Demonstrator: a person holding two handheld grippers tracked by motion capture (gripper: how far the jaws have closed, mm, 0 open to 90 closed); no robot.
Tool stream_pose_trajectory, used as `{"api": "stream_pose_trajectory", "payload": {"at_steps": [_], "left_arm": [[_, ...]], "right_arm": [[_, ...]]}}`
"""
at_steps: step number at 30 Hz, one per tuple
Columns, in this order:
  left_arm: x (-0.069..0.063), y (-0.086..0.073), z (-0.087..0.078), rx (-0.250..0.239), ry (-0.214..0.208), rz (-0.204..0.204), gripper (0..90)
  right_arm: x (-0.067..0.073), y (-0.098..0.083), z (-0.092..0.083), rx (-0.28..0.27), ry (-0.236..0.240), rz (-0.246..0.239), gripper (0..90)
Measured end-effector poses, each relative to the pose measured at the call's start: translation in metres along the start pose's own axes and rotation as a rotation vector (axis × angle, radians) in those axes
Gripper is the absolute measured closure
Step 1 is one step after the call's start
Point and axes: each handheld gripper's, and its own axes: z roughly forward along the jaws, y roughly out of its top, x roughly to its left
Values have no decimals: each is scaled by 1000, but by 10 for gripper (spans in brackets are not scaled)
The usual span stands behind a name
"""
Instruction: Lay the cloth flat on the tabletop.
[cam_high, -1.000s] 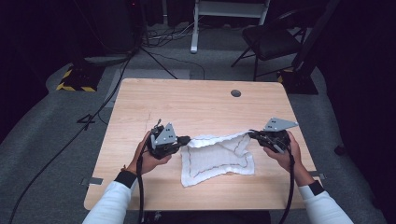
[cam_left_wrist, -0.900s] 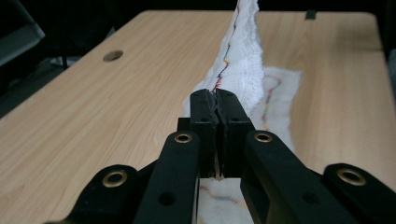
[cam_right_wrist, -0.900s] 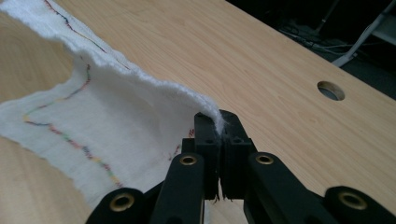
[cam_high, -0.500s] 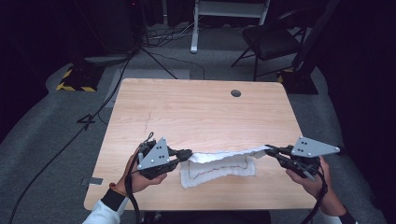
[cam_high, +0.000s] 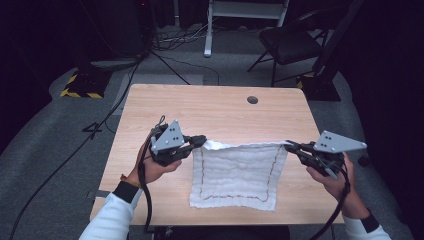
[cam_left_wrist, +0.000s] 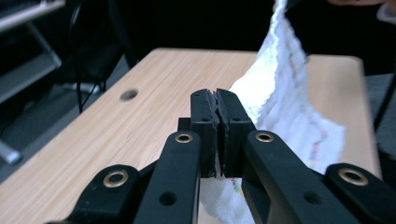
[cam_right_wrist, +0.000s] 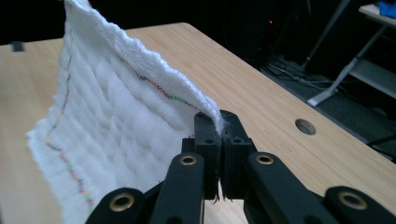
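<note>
A white quilted cloth (cam_high: 237, 175) with a thin coloured stitched border hangs spread out above the wooden table (cam_high: 210, 112), its lower edge near the table's front. My left gripper (cam_high: 201, 141) is shut on the cloth's upper left corner. My right gripper (cam_high: 291, 146) is shut on the upper right corner, so the top edge runs taut between them. In the left gripper view the jaws pinch the cloth (cam_left_wrist: 289, 88), which drapes off to the right. In the right gripper view the cloth (cam_right_wrist: 112, 116) rises from the closed jaws toward the upper left.
A round cable hole (cam_high: 252, 99) sits near the table's far edge. Behind the table stand a black chair (cam_high: 292, 42) and a white frame (cam_high: 245, 10), with cables on the grey floor. A black-and-yellow striped block (cam_high: 80, 85) lies at far left.
Both grippers have risen and drawn apart with the cloth's corners. The cloth, bunched on the table a second ago, now hangs open and flat between them.
</note>
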Motion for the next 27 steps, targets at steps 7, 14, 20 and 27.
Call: {"api": "stream_pose_trajectory", "payload": {"at_steps": [7, 14, 20, 27], "left_arm": [[60, -30, 65, 129, 46, -121, 866], [109, -55, 114, 195, 116, -237, 859], [121, -68, 136, 249, 257, -306, 551], [95, -80, 139, 356, 210, -233, 244]], "right_arm": [[-39, -8, 64, 95, -20, 53, 876], [-84, -21, 134, 197, -73, 107, 874], [-100, -27, 174, 271, -180, 127, 670], [-91, -42, 176, 280, -116, 186, 462]]}}
